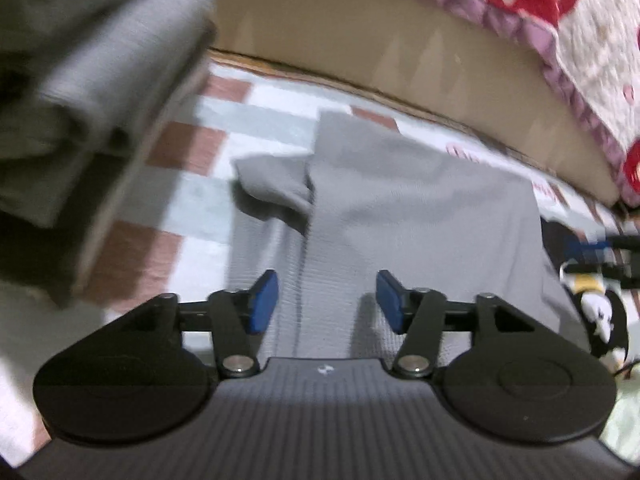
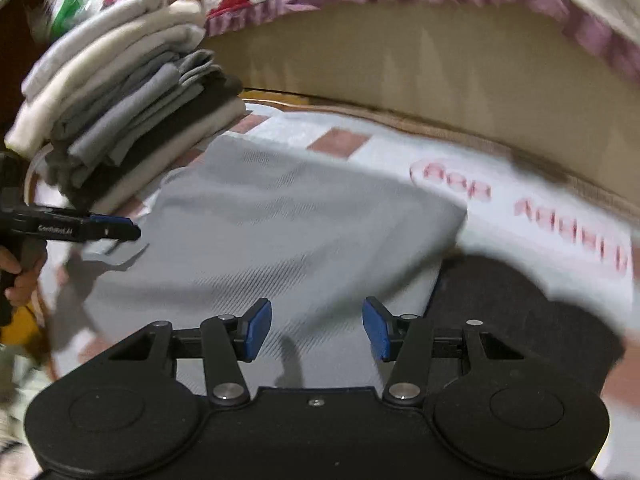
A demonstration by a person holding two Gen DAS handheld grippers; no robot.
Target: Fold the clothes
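Shirt (image 2: 280, 232), grey, lay flat beside the stack (image 2: 120, 128). Both the left gripper (image 1: 326, 300) and the right gripper (image 2: 316, 328) hovered over it, jaws apart and empty. A careless pinch could drag its layers askew. Only the right view showed the stack whole; the left showed a sleeve (image 1: 272, 188).

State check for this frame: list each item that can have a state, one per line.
grey garment: spread flat, partly folded, one sleeve turned in
stack of clothes: folded, piled beside the garment
left gripper: open, nothing between its pads
right gripper: open, above the garment
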